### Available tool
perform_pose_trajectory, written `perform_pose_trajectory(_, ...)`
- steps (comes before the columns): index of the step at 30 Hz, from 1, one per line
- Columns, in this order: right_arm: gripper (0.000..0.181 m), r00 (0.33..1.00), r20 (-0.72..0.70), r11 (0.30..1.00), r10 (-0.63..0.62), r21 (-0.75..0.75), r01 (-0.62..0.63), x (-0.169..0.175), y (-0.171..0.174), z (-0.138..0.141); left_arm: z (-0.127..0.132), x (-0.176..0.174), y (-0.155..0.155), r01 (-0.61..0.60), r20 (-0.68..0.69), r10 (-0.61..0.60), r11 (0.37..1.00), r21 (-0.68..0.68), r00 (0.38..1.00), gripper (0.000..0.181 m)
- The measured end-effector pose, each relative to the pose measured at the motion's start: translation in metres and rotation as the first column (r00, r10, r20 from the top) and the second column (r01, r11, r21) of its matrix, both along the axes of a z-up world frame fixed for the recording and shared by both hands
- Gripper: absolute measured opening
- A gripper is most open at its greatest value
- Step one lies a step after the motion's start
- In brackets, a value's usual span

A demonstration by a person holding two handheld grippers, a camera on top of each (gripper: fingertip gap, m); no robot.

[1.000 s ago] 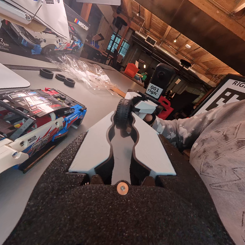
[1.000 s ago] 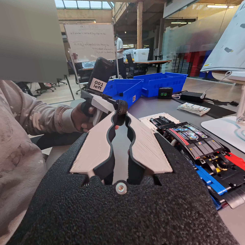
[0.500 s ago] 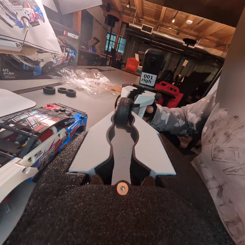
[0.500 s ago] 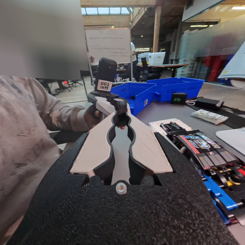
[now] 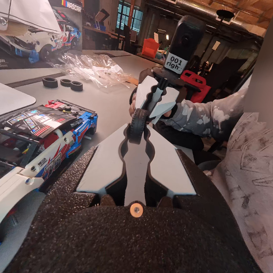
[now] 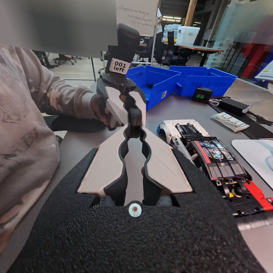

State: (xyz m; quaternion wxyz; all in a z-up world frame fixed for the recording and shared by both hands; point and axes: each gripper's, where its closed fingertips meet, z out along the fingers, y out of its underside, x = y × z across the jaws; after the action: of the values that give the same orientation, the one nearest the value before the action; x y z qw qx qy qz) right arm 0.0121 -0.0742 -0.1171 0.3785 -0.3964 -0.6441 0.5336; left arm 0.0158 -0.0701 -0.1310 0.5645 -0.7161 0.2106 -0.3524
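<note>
A small black toy wheel is clamped between my left gripper's fingertips, held in the air above the grey table. My right gripper faces the left one tip to tip and is closed on the same wheel from the other side. In the right wrist view the left gripper points down at the wheel. In the left wrist view the right gripper does the same. A brick-built race car without wheels lies on the table beside both grippers; it also shows in the right wrist view.
Three loose black tyres and clear plastic bags lie behind the car, before the set's box. Blue bins, a small black device, a folded booklet and a white pad are on the table.
Both grippers stayed closed on the wheel. Each now sees the other standing more upright with its tips pointing down, and the table and car show more fully.
</note>
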Motion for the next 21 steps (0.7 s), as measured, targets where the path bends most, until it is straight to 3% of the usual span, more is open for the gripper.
perform_pose_trajectory(5,0.008,0.996,-0.053,0.992,-0.078,0.097,0.083,-0.004,0.004,0.001,0.001,-0.004,0.005,-0.009,0.126,0.020,0.996,-0.087,0.992,0.015)
perform_pose_trajectory(13,0.005,0.995,-0.067,0.997,-0.071,-0.043,0.068,-0.003,0.003,0.004,-0.002,-0.004,0.004,-0.006,0.141,0.020,0.995,-0.099,0.990,0.016)
perform_pose_trajectory(19,0.003,0.983,-0.123,0.971,-0.136,0.179,0.157,-0.002,0.000,0.005,-0.005,-0.006,0.006,-0.028,0.140,0.044,0.993,-0.114,0.989,0.018)
perform_pose_trajectory(20,0.000,0.978,-0.146,0.962,-0.146,0.209,0.175,-0.001,0.000,0.007,-0.014,-0.017,0.016,-0.127,0.089,0.140,0.983,-0.135,0.986,0.012)
perform_pose_trajectory(21,0.000,0.989,-0.150,0.982,0.010,0.186,0.018,0.004,-0.035,0.011,-0.018,-0.026,0.021,-0.161,0.075,0.171,0.978,-0.130,0.982,0.013)
